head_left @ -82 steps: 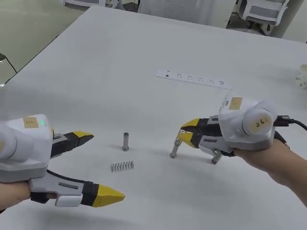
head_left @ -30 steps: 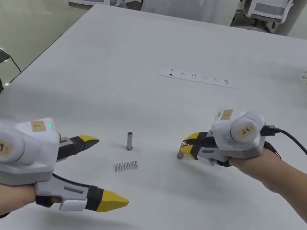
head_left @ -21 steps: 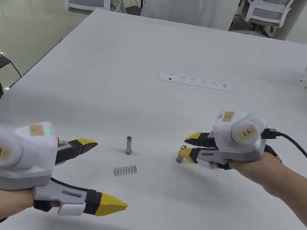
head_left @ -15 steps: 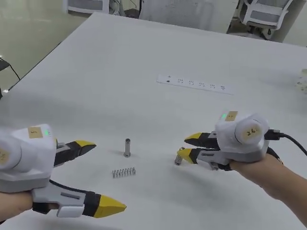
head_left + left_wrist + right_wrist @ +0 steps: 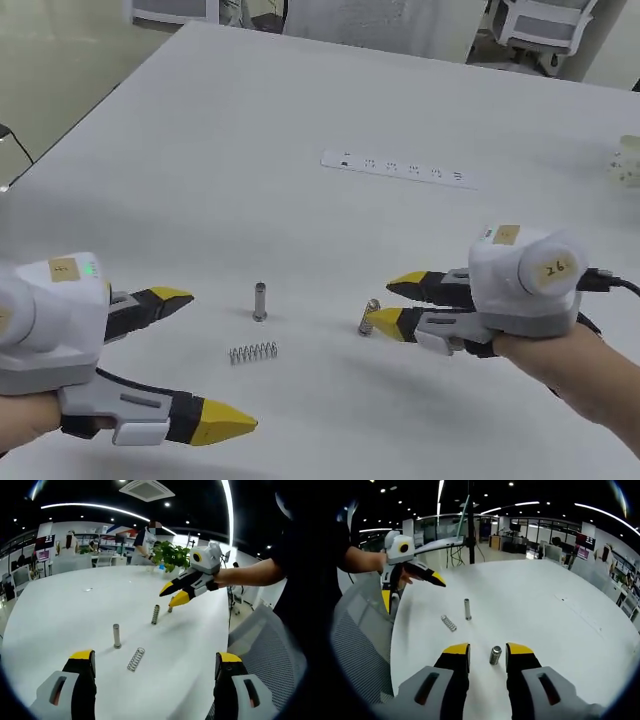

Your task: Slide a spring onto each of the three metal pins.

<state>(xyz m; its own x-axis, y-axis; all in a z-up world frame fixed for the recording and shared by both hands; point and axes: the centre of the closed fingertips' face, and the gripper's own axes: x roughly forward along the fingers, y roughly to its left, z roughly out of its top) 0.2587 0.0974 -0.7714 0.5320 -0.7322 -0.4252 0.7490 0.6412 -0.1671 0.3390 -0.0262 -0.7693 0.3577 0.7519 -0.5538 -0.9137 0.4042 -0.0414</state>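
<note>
Table: spring near bare pin; left hand-held gripper wide open, right hand-held gripper part-open, both empty.

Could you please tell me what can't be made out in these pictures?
Third pin: head view, behind the right hand-held gripper; left gripper view, too small to tell whether it carries a spring.
White object: head view, cut off by the right edge.
Power strip: head view, socket markings too small to read.
</note>
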